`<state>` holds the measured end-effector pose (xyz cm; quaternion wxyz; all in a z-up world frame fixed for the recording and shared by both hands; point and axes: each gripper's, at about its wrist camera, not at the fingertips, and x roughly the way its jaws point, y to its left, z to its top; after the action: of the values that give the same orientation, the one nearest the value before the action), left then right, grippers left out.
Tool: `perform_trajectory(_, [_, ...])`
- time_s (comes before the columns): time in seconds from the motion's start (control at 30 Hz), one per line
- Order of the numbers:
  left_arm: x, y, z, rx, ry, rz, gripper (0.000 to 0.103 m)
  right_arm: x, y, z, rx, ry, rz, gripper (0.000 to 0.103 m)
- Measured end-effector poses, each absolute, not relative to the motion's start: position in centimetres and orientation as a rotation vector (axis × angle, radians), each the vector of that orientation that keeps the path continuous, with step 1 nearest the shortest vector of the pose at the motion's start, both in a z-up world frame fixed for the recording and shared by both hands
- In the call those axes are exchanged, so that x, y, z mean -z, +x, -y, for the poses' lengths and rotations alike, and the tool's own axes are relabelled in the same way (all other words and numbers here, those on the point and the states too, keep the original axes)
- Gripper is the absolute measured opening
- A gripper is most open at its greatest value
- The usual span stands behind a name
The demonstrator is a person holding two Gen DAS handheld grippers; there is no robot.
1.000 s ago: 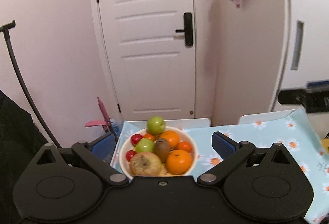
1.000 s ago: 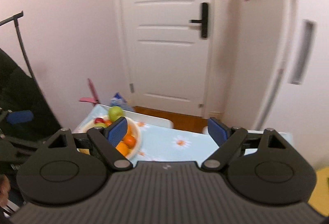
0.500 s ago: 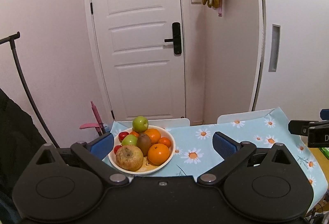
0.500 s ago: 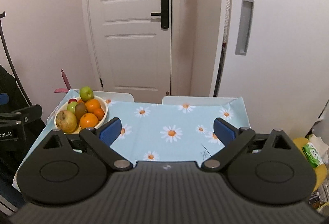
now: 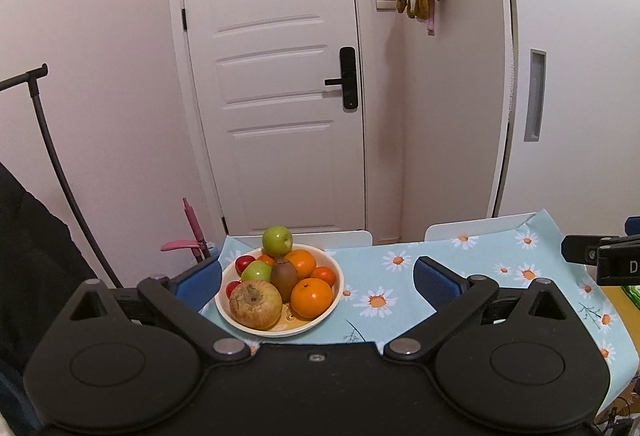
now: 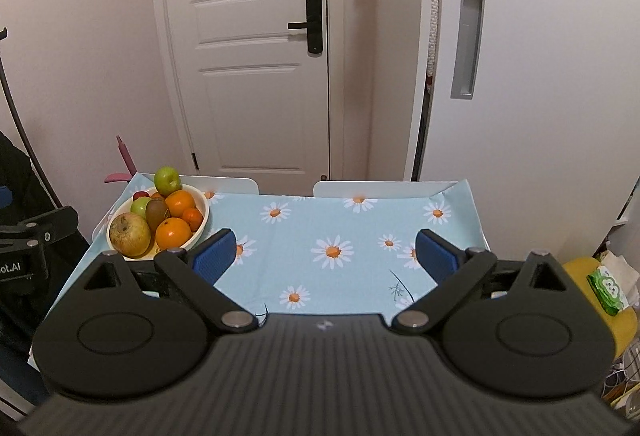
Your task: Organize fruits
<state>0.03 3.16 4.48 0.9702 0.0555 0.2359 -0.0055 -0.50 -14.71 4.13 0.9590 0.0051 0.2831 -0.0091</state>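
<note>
All the fruit sits heaped in the bowl (image 5: 338,290) at the left end of the desk (image 6: 360,232): a green apple (image 5: 277,240) on top, oranges (image 5: 311,297), a kiwi (image 5: 283,278) and a big russet apple (image 5: 255,304) in front. The left gripper (image 5: 317,276) hangs wide and empty just before the bowl, and the right gripper (image 6: 325,254) hangs wide and empty over bare cloth. That fits either fruit about to be sorted out or a pile just gathered in, so I can't name the step or the next move.

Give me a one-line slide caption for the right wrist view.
Open right gripper over a daisy tablecloth, fruit bowl at the table's left.
</note>
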Motion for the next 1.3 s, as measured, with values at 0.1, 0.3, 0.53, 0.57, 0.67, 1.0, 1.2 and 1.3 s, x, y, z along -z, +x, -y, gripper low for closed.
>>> perform_trajectory(0.1, [-4.46,-0.07,-3.14,0.005,0.114,-0.476,0.103,-4.15,-0.45,14.69,0.019,0.011,-0.576,0.103])
perform_trajectory(0.3, [-4.36,-0.14,-3.03,-0.002,0.112,-0.481,0.103,-4.16,-0.29,14.78,0.023,0.018,-0.582,0.103])
perform_trajectory(0.53, [-4.27,-0.03,-2.85,-0.004,0.119,-0.489,0.103,-3.80,-0.14,14.93,0.029,0.028,-0.594,0.103])
perform_trajectory(0.57, [-4.26,0.04,-2.84,-0.004,0.120,-0.490,0.103,-3.77,-0.11,14.91,0.029,0.028,-0.595,0.103])
perform_trajectory(0.67, [-4.21,0.16,-2.72,-0.002,0.121,-0.493,0.103,-3.75,-0.08,14.91,0.031,0.029,-0.597,0.103])
perform_trajectory(1.0, [-3.90,0.39,-2.50,0.002,0.125,-0.507,0.103,-3.49,-0.03,15.10,0.039,0.038,-0.605,0.103])
perform_trajectory(1.2, [-3.68,0.39,-2.54,0.000,0.124,-0.518,0.103,-3.37,0.00,14.90,0.039,0.038,-0.610,0.103])
perform_trajectory(1.3, [-3.62,0.54,-2.59,-0.002,0.120,-0.527,0.103,-3.32,0.06,14.82,0.040,0.037,-0.614,0.103])
